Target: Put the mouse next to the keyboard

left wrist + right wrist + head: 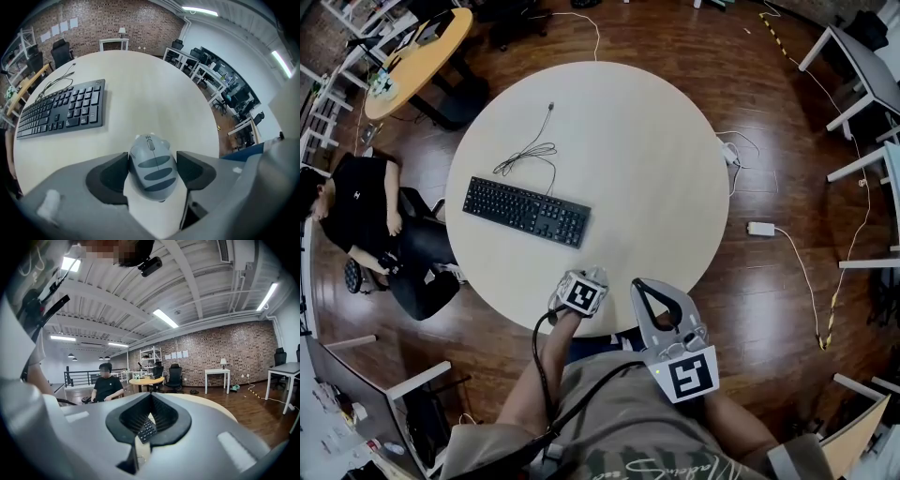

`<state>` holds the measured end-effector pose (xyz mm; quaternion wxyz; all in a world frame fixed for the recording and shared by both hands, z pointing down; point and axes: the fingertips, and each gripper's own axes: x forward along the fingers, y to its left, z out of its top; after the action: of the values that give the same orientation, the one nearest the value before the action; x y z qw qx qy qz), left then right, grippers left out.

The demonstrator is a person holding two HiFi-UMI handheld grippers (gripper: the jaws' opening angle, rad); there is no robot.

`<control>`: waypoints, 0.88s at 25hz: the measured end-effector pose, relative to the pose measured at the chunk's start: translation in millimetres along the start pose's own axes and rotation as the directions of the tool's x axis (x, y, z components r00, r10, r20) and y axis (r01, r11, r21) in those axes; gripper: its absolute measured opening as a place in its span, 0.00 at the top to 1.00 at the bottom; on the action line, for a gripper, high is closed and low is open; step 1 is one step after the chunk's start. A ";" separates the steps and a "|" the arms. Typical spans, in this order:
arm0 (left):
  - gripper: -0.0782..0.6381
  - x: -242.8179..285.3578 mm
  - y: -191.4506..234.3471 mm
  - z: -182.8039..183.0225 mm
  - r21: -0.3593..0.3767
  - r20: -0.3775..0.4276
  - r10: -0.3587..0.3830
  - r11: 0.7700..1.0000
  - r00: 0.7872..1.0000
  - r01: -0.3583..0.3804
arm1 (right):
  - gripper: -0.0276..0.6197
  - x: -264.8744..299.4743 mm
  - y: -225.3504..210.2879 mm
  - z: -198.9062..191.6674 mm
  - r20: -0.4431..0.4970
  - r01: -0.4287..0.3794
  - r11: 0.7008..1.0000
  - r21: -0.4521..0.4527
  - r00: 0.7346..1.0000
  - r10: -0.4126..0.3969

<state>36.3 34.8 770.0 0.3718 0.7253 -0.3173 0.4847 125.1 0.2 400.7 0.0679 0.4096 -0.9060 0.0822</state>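
The mouse (153,168) sits at the near edge of the table (647,159), pinched at its sides by the left gripper (581,292), a hold that suits carrying it. It is well apart from the keyboard (61,108) (cable trailing beyond). The right gripper (649,300), pressed together on nothing, hangs off the table's edge, probably just keeping clear.

A round pale bench (656,169) fills the middle. A person in black (366,211) sits at the left edge. Upper left stands an orange table (417,56); right, a white adapter (760,228) lies on the wooden floor (769,291).
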 end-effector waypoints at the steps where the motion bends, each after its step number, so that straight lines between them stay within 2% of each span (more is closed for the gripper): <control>1: 0.42 -0.2 0.1 1.4 0.008 0.002 -0.002 1.000 1.000 0.002 | 0.95 0.6 2.5 -0.2 -0.005 0.001 1.000 -0.004 1.000 -0.001; 10: 0.42 0.0 -8.6 1.0 0.075 0.009 -0.038 0.996 0.999 0.037 | 0.95 15.4 23.7 16.9 -0.012 0.067 0.997 -0.040 0.998 -0.068; 15: 0.42 0.6 -13.9 1.5 0.113 -0.004 -0.064 0.992 0.998 0.064 | 0.95 21.4 20.8 33.2 -0.009 0.116 0.993 -0.035 0.993 -0.117; 22: 0.42 5.2 -17.6 3.4 0.103 -0.008 -0.070 0.992 0.997 0.071 | 0.95 24.8 2.1 39.3 0.005 0.068 0.995 -0.071 0.998 -0.068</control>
<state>54.0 40.6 770.0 0.3514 0.7532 -0.2651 0.4887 105.1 -24.6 366.9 0.0842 0.4374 -0.8941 0.0470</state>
